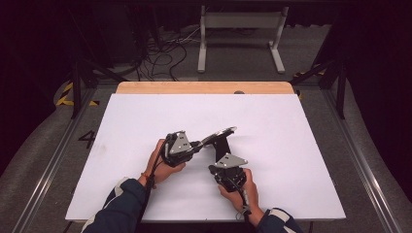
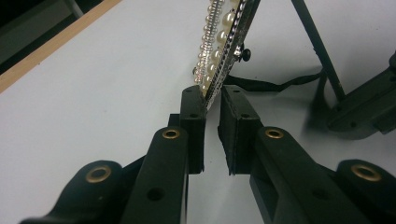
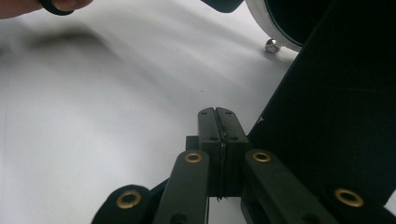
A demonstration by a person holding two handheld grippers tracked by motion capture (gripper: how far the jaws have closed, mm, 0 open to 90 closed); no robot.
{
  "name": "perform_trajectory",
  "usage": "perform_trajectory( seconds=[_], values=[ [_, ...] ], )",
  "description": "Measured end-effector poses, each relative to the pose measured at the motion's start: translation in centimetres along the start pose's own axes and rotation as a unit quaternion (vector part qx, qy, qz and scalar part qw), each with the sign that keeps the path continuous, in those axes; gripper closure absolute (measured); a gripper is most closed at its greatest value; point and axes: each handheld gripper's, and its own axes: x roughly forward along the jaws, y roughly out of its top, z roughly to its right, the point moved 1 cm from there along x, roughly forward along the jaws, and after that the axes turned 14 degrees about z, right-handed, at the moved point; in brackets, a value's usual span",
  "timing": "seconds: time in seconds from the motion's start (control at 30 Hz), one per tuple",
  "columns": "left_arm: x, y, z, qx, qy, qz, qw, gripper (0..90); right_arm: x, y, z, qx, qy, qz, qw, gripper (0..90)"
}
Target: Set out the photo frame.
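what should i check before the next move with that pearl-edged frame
1. Left tool gripping the pearl-edged silver picture frame: ok, its edge sits between the nearly closed jaws.
2. Right tool grip: cannot tell; jaws are fully shut beside the frame's black back stand, with a thin black strip seemingly pinched between them.
3. Frame clear of the white table: cannot tell; it is held tilted, the stand reaching down toward the surface.
4. Stand's black strap free: cannot tell; it lies slack on the table.
5. Room around the frame: ok, bare table on all sides.
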Motion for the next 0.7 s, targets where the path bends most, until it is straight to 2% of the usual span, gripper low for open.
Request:
perform_trajectory(
  seconds=[0.07,0.1,0.23,0.7],
  values=[
    [0.0,0.1,0.1,0.005,0.004,-0.002,1.0,80.8,-0.1,0.0,0.1,0.001,-0.004,-0.001,1.0,90.0],
    [-0.1,0.2,0.0,0.004,-0.001,-0.001,1.0,86.6,-0.2,-0.1,0.2,-0.001,-0.007,-0.001,1.0,90.0],
    [0.0,0.4,0.5,0.017,-0.003,-0.005,0.9998,87.0,-0.5,-0.2,0.7,0.006,-0.012,0.0,0.9999,90.0],
    [0.3,0.7,1.3,0.022,-0.014,-0.005,0.9996,85.5,-1.6,-0.7,2.2,0.013,-0.017,-0.003,0.9998,90.0]
  ],
)
